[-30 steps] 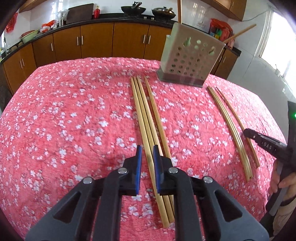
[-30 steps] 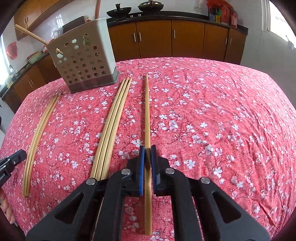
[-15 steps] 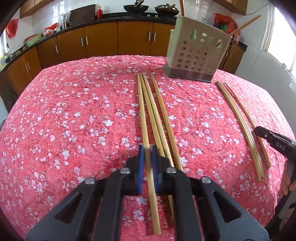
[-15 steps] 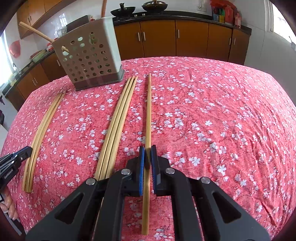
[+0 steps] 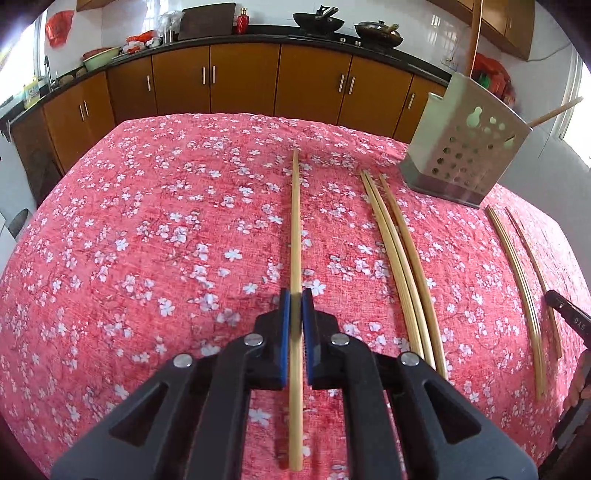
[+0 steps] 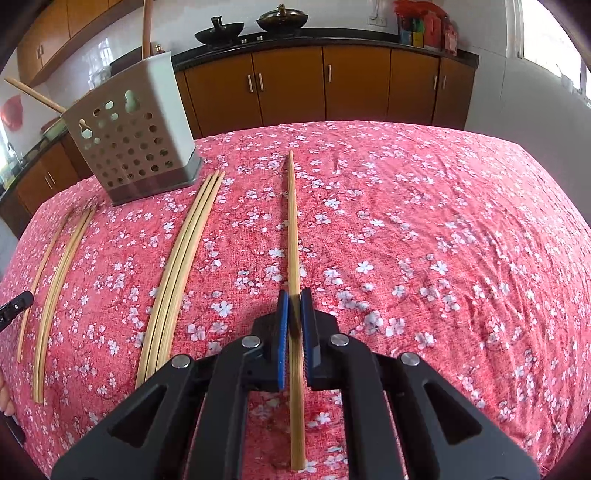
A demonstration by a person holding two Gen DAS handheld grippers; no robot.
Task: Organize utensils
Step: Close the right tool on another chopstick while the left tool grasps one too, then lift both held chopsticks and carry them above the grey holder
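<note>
chopsticks (image 5: 295,221): smooth wood | tablecloth (image 5: 147,240): matt cloth | holder (image 6: 136,147): perforated metal

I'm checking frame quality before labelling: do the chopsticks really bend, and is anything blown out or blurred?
Left wrist view: the loose chopsticks bow only from fisheye distortion; the window at right is overexposed. Right wrist view: the chopstick in the right tool smears slightly at the pads; the window glares; corners vignette dark.

A red floral tablecloth (image 5: 147,240) is filling the middle of the frame. Brown cabinets (image 5: 240,81) are running along the top, with two woks (image 5: 317,22) sitting above them.
</note>
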